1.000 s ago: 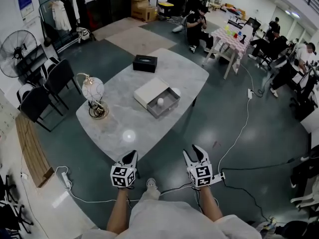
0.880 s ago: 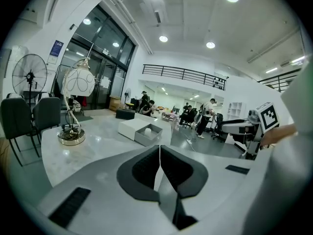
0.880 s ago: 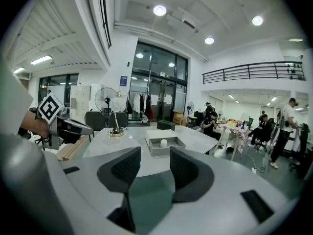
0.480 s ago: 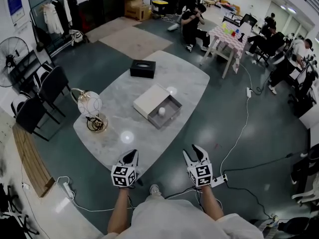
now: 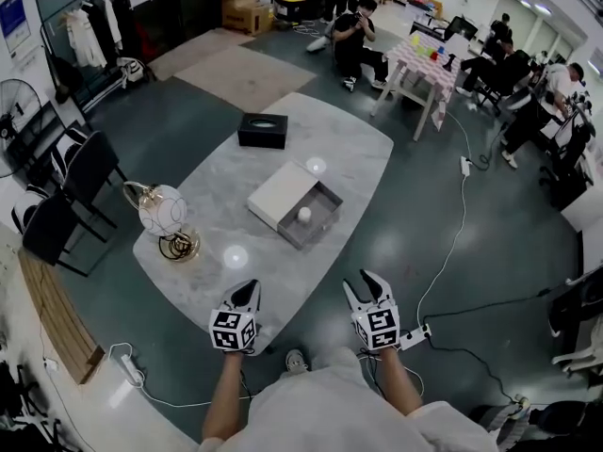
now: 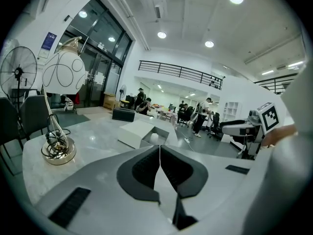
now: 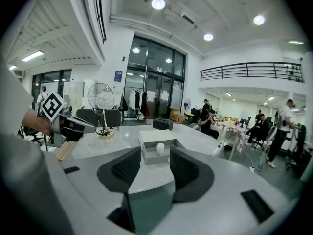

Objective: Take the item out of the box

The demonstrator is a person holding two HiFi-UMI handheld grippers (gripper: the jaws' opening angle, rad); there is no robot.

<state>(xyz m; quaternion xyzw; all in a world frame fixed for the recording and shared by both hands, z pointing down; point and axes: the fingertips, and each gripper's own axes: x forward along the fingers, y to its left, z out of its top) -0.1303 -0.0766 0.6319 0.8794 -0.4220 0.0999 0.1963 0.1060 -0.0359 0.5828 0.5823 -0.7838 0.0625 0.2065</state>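
An open grey box point(image 5: 320, 222) lies on the marble table point(image 5: 339, 144), its white lid point(image 5: 280, 193) beside it. A small white round item point(image 5: 304, 214) sits inside the box. Both grippers hover near the table's front edge, well short of the box. My left gripper point(image 5: 249, 292) has its pads pressed together and holds nothing. My right gripper point(image 5: 361, 282) is open and empty. In the right gripper view the box point(image 7: 156, 159) and the item point(image 7: 160, 148) show between the jaws of my right gripper point(image 7: 155, 153). The left gripper view shows my left gripper point(image 6: 159, 147) with the box point(image 6: 145, 137) beyond it.
A gold lamp with a glass globe point(image 5: 161, 211) stands on the table's left end, and a black box point(image 5: 263, 130) at its far end. Dark chairs point(image 5: 58, 205) stand to the left. A power strip point(image 5: 415, 332) and cables lie on the floor at right. People sit at the back.
The table and box have drawn nearer and lower in the head view as the person steps forward. Both grippers keep their places and jaw states.
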